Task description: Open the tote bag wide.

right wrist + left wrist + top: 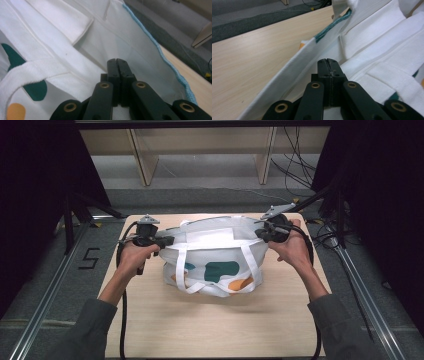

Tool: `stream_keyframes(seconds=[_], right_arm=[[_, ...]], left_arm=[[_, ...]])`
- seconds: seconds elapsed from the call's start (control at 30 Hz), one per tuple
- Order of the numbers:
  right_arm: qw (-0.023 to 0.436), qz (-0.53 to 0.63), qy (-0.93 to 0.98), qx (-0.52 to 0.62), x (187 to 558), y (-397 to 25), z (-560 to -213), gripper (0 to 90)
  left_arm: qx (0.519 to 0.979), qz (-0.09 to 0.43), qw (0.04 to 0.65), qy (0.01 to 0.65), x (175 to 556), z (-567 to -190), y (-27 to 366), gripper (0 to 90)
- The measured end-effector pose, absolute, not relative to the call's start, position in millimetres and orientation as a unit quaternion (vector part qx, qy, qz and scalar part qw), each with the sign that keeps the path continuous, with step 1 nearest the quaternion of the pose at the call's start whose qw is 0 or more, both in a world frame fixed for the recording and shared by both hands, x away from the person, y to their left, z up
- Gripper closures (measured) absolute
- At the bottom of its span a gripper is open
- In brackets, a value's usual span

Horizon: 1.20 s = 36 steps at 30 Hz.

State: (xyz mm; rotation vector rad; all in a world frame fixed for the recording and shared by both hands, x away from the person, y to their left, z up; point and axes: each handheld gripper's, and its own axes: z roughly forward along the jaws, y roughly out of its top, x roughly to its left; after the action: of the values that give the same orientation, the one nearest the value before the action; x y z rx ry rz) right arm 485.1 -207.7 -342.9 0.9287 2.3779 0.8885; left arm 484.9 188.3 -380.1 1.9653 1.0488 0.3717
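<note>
A white cloth bag with green and orange spots and white straps (216, 260) sits in the middle of the pale wooden table (210, 330). The left tool (167, 240) grips the bag's left top edge, and the right tool (260, 233) grips the right top edge. In each gripper view the two black jaws are pressed tight together with white cloth around them, so each tool looks pinched shut on the bag's rim (294, 62). It is hard to see how much cloth sits between the jaws, so the hold may be thin.

The step looks like pulling the bag's mouth open, or lifting the bag by its two sides. To do it well, both hands should move at the same time and at the same height, so the bag does not tip. Pull slowly and softly. A quick tug could make the cloth slip out. Keep the loose white strap (186, 282) away from the tools so it does not get caught.
</note>
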Motion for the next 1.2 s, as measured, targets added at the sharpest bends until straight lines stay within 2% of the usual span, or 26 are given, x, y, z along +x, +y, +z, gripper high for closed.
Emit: stream_keyframes(seconds=[0.07,0.13,0.2,0.27,0.33,0.37,0.47,0.6,0.63,0.73,0.87,0.93,0.97,1.03,1.07,1.2], right_arm=[[0.209,0.316,0.861,0.34,486.2,-208.3,-348.7,90.0],[0.198,0.307,0.862,0.351,489.5,-207.4,-372.4,90.0],[0.189,0.293,0.87,0.349,489.8,-207.8,-375.8,90.0],[0.18,0.291,0.871,0.352,492.4,-208.9,-395.0,90.0],[0.169,0.29,0.871,0.36,492.3,-208.9,-400.2,90.0],[0.158,0.286,0.876,0.356,492.8,-207.6,-415.7,90.0],[0.149,0.269,0.883,0.356,490.1,-203.7,-422.4,90.0],[0.175,0.288,0.876,0.344,490.7,-201.6,-410.6,90.0],[0.18,0.316,0.862,0.353,490.2,-196.9,-394.6,90.0],[0.189,0.344,0.855,0.339,496.6,-185.9,-380.3,90.0],[0.185,0.337,0.858,0.339,506.4,-169.0,-379.8,90.0],[0.185,0.312,0.868,0.339,516.8,-157.6,-391.8,90.0],[0.159,0.304,0.875,0.341,517.2,-155.9,-395.4,90.0],[0.157,0.311,0.876,0.333,516.8,-154.3,-400.2,90.0],[0.135,0.291,0.892,0.317,507.2,-154.8,-401.9,90.0],[0.097,0.298,0.909,0.275,482.3,-163.1,-402.3,90.0]], left_arm=[[0.787,0.138,0.422,0.428,488.9,-393.2,189.5,89.4],[0.795,0.131,0.406,0.431,491.3,-409.8,189.1,89.4],[0.799,0.13,0.399,0.43,491.9,-415.2,189.1,89.4],[0.801,0.117,0.393,0.437,492.5,-433.8,189.1,89.4],[0.8,0.113,0.391,0.441,492.1,-439.3,189.0,89.4],[0.801,0.112,0.389,0.441,491.9,-444.4,190.5,89.4],[0.798,0.107,0.395,0.442,490.4,-444.0,191.4,89.4],[0.798,0.115,0.404,0.433,489.7,-430.0,186.9,88.6],[0.798,0.122,0.409,0.425,491.5,-420.6,178.4,88.6],[0.797,0.12,0.422,0.416,498.8,-410.2,160.2,88.1],[0.812,0.11,0.407,0.403,507.9,-408.2,137.8,87.3],[0.819,0.1,0.401,0.398,513.4,-411.2,122.7,87.4],[0.822,0.1,0.397,0.397,514.6,-411.9,120.3,87.8],[0.824,0.099,0.394,0.396,516.3,-413.1,117.8,88.0],[0.825,0.096,0.391,0.397,518.8,-414.5,116.3,88.0],[0.823,0.083,0.387,0.408,527.3,-419.5,115.1,88.4]])
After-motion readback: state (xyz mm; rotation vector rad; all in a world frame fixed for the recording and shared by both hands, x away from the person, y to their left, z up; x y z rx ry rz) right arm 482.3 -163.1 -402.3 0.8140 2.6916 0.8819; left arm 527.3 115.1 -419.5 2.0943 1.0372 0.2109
